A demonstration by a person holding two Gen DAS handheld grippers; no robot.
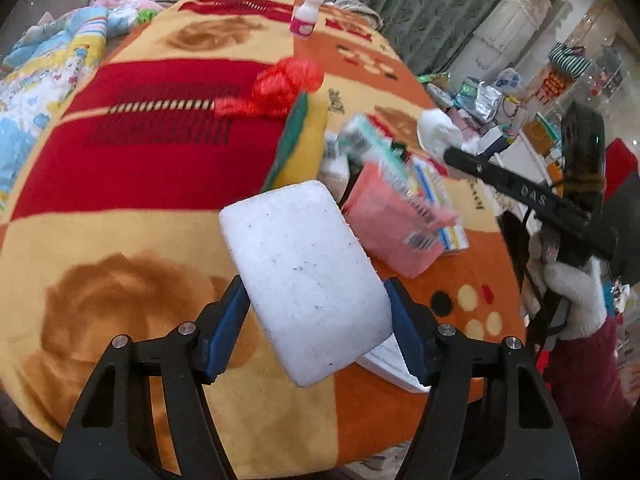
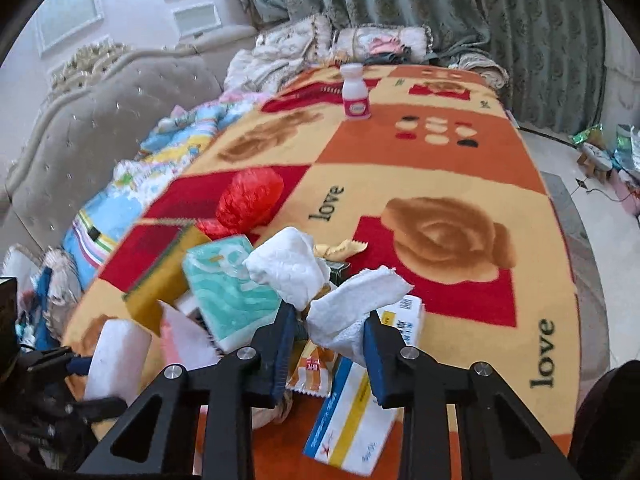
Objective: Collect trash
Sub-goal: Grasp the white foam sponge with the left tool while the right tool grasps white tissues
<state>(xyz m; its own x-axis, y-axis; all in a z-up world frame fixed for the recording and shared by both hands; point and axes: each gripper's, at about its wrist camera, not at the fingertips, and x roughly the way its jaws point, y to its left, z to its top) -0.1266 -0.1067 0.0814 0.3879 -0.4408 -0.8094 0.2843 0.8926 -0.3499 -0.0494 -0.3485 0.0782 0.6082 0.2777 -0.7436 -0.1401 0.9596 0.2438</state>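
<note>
My left gripper [image 1: 316, 304] is shut on a white foam block [image 1: 304, 280] and holds it above the patterned blanket [image 1: 120, 220]. My right gripper [image 2: 330, 316] is shut on a crumpled white tissue [image 2: 316, 280] over a pile of trash. The pile holds a teal tissue pack [image 2: 228, 280], a pink packet [image 1: 384, 224], a blue-and-yellow box [image 2: 348, 412] and an orange wrapper [image 2: 312, 372]. A red plastic bag [image 2: 250, 196] lies beyond the pile. The foam block also shows in the right wrist view [image 2: 116, 360], at the lower left.
A small white and pink bottle [image 2: 355, 96] stands at the far end of the blanket. Colourful bedding [image 2: 160, 168] and a grey sofa [image 2: 100, 120] lie to the left. Green curtains [image 2: 440, 8] hang behind. Clutter sits on the floor at the right [image 1: 500, 104].
</note>
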